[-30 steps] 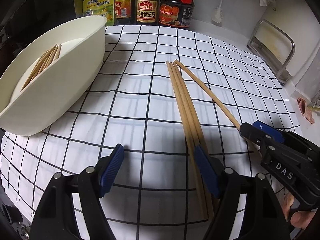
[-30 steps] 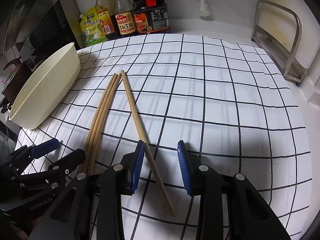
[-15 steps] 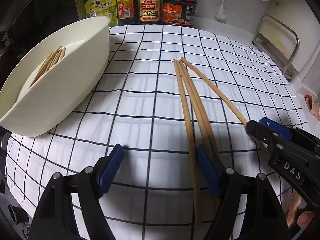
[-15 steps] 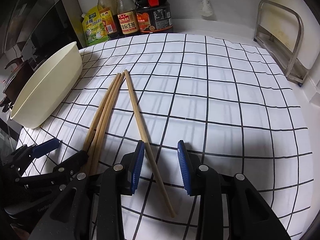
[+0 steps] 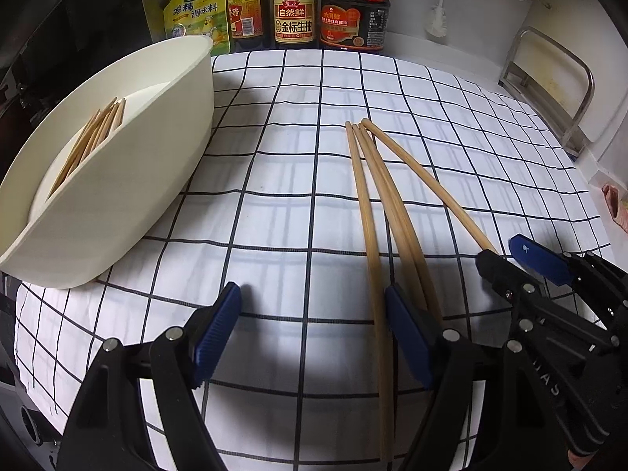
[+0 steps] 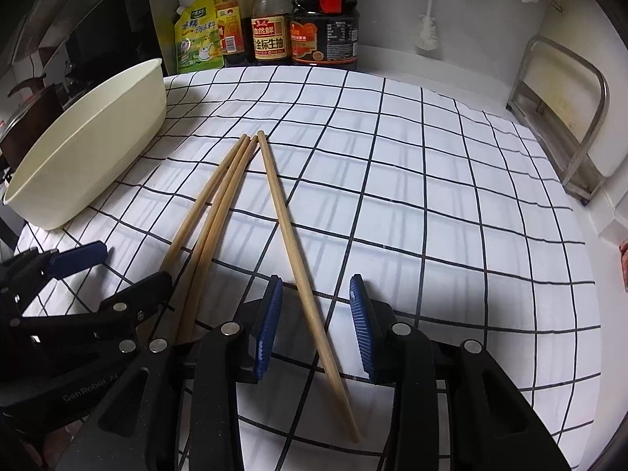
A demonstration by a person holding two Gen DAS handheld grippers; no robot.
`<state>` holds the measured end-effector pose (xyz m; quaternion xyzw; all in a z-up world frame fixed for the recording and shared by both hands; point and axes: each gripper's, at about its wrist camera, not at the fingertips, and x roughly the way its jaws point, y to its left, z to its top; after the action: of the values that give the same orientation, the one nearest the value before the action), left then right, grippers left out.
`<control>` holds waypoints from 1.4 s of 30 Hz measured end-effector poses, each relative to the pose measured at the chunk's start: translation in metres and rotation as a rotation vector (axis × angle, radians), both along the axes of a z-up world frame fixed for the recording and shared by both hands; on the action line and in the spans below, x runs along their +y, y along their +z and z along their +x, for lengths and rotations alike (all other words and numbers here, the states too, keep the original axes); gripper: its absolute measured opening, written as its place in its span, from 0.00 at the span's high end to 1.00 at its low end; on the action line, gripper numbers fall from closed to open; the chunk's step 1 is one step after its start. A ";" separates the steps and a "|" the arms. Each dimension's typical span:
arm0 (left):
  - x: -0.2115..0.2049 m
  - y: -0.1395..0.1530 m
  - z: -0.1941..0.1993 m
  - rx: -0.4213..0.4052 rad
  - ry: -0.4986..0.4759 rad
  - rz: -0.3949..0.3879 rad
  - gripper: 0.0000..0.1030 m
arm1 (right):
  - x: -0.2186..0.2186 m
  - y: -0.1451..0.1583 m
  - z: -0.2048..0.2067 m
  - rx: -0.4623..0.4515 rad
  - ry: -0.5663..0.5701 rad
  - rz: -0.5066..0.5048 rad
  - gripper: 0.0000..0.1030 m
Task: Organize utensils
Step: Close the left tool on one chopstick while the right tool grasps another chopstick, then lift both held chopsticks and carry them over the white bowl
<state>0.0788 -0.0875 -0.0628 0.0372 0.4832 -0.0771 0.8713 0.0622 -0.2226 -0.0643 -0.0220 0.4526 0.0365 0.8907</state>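
Two handheld tools are hovering over four wooden chopsticks point(image 6: 219, 212) lying on the checked cloth point(image 6: 412, 196) of the desk: the right tool point(image 6: 314, 325) is straddling the lone chopstick point(image 6: 298, 267), jaws narrow but not pinching; the left tool point(image 5: 310, 333) is gaping wide, empty. Closing and carrying to the cream tray point(image 5: 157, 149), already holding chopsticks, is likely coming next.

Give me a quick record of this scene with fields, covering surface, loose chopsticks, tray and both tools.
surface: checked cloth
loose chopsticks: three together; single chopstick angled apart, far tips close
tray: cream tray at left, holds chopsticks in tray
left tool: open, three-chopstick bundle at its right pad
right tool: open, pads either side of the single chopstick, not pressing
backdrop: sauce bottles
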 end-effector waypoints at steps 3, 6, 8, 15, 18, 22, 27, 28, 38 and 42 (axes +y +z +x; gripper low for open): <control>0.002 0.001 0.004 0.007 -0.001 -0.012 0.28 | 0.003 -0.001 0.002 -0.010 0.008 0.001 0.67; 0.005 0.002 0.009 0.012 0.006 -0.030 0.31 | 0.007 -0.001 0.003 -0.022 0.025 -0.009 0.70; 0.006 0.002 0.009 0.005 0.010 -0.022 0.36 | 0.010 -0.002 0.003 -0.028 0.038 -0.006 0.76; 0.012 0.005 0.009 -0.010 0.021 -0.024 0.72 | 0.012 -0.001 0.001 -0.031 0.046 -0.005 0.94; 0.014 0.006 0.008 -0.004 0.015 -0.040 0.89 | 0.008 -0.001 0.000 -0.028 0.038 0.032 0.94; 0.019 0.006 0.006 0.016 0.009 -0.089 0.93 | 0.002 0.001 -0.001 -0.022 0.022 0.091 0.94; 0.027 0.012 -0.004 0.025 0.006 -0.128 0.93 | -0.005 0.003 -0.004 -0.020 -0.001 0.146 0.94; 0.029 0.014 -0.007 0.021 0.005 -0.134 0.93 | -0.006 0.005 -0.004 -0.026 -0.005 0.153 0.94; 0.046 0.063 -0.024 -0.077 -0.031 -0.183 0.93 | -0.002 0.045 -0.018 -0.106 -0.048 0.231 0.94; 0.059 0.083 -0.020 -0.113 -0.032 -0.220 0.93 | 0.010 0.063 -0.017 -0.140 -0.037 0.227 0.94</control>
<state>0.0584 -0.0283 0.0201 -0.0466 0.4211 -0.1413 0.8947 0.0456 -0.2126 -0.0015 0.0846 0.3827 0.0694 0.9174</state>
